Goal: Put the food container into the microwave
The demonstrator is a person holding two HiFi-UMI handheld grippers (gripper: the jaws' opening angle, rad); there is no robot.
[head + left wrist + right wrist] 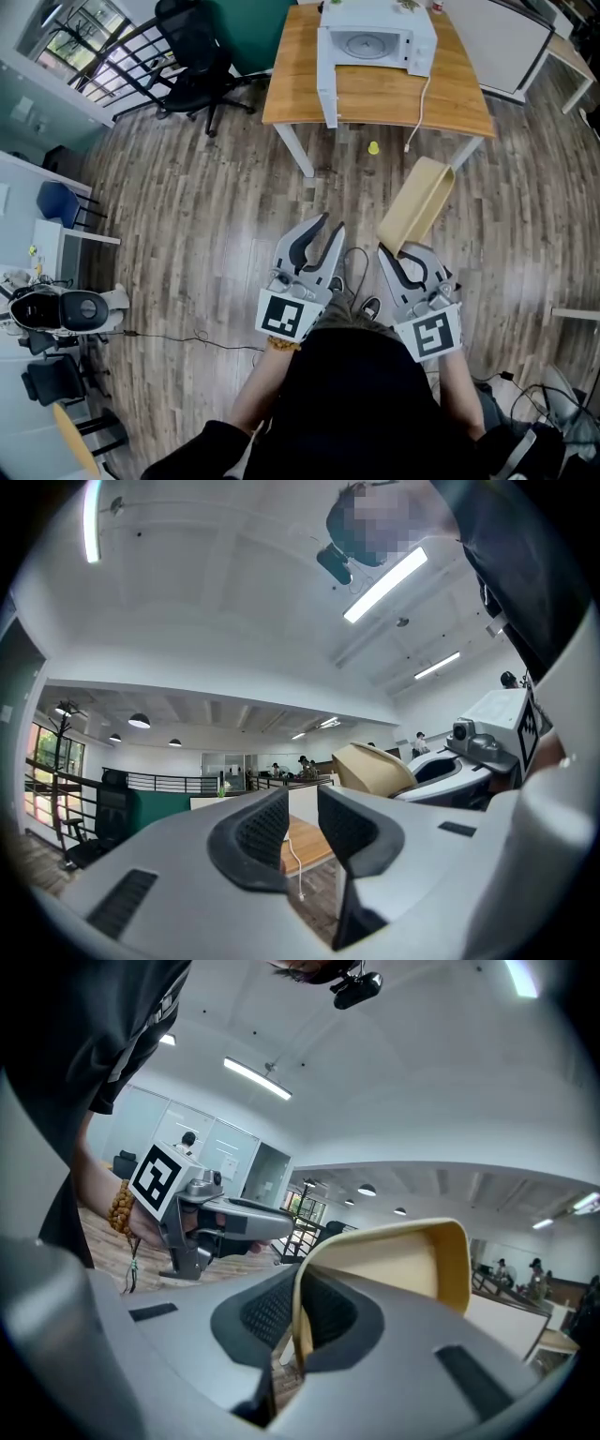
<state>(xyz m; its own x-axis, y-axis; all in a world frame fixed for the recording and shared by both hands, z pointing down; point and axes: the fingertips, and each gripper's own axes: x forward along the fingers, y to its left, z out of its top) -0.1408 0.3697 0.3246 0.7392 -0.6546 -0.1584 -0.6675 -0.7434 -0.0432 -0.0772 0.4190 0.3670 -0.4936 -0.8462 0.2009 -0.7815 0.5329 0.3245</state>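
Right gripper point(300, 1316) first: its jaws are nearly together, pinched on one thin wall of the food container point(394, 1260), one pad inside and one outside. So the tan container point(419, 199) hangs out ahead of the right gripper point(405, 253), tilted, open side turned partly sideways, above the wood floor point(206, 206) and well short of the goal.

Left gripper point(330, 225) is beside it, jaws apart with nothing between them; its own view point(302, 822) shows only open space in the gap.

As I read it, this is the carry. A one-wall grip lets the container swing, so it looks wise to walk it in steadily, level it before the opening and lead with its narrow end. The free gripper could steady the far rim if it droops.

Ahead, the microwave point(375, 42) sits on the wooden desk point(450, 103), and its door point(327, 89) stands swung out on the left with the turntable showing. That's good, the cavity is clear to enter, but the door edge sticks past the desk front and could get clipped on approach.

Watch also the white cord point(418, 112) trailing off the desk edge, and a small yellow thing point(373, 148) on the floor under it. A black office chair point(192, 42) stands well off to the left, out of the path.
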